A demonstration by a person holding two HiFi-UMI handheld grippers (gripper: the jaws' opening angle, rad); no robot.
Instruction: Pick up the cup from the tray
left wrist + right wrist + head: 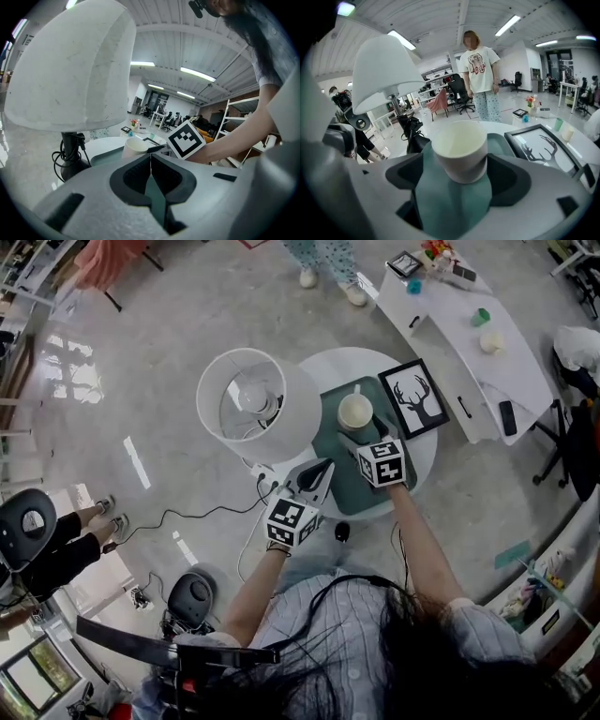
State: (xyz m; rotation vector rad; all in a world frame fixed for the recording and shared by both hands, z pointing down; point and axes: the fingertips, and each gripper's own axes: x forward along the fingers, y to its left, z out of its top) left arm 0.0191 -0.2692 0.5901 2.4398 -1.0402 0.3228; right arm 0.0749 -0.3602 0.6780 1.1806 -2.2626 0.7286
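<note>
My right gripper (458,168) stands open around the cup (459,145), upright on the tray (452,206), my left gripper (151,164) closed and empty; the cup looks light and thin, so I would squeeze its sides gently.

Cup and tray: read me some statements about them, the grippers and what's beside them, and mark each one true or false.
1. The cup stands upright on the tray. True.
2. The right gripper has its jaws shut. False: they stand apart, one on each side of the cup.
3. The left gripper has its jaws together with nothing between them. True.
4. The picture lies on the tray. False: it lies on the table beside the tray.
5. The lamp is at the left gripper's side of the tray. True.
</note>
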